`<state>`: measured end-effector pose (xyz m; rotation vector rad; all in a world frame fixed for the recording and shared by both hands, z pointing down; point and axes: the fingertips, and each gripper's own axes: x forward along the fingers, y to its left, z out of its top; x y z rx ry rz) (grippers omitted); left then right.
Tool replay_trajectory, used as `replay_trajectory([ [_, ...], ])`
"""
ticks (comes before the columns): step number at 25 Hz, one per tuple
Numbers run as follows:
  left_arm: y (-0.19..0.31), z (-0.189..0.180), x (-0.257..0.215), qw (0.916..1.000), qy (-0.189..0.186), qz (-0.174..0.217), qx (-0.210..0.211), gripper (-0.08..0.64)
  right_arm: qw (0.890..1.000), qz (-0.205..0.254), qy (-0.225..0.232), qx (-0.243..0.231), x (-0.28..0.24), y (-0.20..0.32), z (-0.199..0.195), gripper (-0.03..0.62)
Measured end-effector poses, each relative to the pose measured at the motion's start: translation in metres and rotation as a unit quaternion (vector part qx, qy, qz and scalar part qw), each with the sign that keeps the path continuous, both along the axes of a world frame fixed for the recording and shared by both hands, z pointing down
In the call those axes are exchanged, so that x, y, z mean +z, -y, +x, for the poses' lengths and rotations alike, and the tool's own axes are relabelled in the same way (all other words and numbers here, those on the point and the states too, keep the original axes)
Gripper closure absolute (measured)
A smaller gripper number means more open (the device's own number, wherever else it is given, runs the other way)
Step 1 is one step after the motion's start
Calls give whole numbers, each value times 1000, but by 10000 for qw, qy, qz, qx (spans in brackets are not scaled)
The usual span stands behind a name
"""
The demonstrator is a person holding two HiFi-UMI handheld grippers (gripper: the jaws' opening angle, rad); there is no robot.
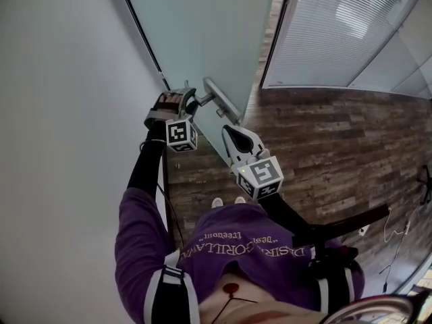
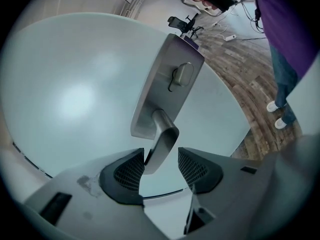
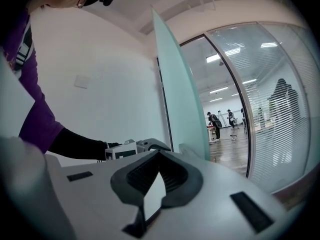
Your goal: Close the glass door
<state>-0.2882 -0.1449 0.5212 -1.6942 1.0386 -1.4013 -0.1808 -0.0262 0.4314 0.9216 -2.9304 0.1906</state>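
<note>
Head view, left to right. White wall (image 1: 61, 79). Left tongs (image 2: 161, 166), wide open, straddle the free end of the lever handle (image 2: 162, 144); the lever lies close to one pad and is not clamped. Frosted glass door (image 1: 202, 25) stands ajar, its free edge toward the person (handle plate near that edge). Right tongs (image 3: 159, 154), tips together and holding nothing, hover just beside the door's edge, nearer the person than the handle. Wood-pattern floor (image 1: 324, 133) at right.
</note>
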Motion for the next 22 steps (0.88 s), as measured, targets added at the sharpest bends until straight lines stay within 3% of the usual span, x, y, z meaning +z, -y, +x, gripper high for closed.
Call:
replay_trajectory([
  [8, 15, -1, 1, 9985, 494, 219, 62, 374, 9999, 9, -41, 123, -1, 7, -6, 603],
  [12, 19, 0, -2, 9982, 350, 485, -95, 377, 9998, 88, -109, 128, 0, 9, -11, 603],
  [15, 21, -2, -3, 9976, 274, 611, -199, 422, 9996, 171, -125, 162, -1, 10, -15, 603],
  [22, 19, 3, -1, 9972, 381, 648, -16, 433, 9992, 101, -38, 390, 2, 8, -14, 603],
])
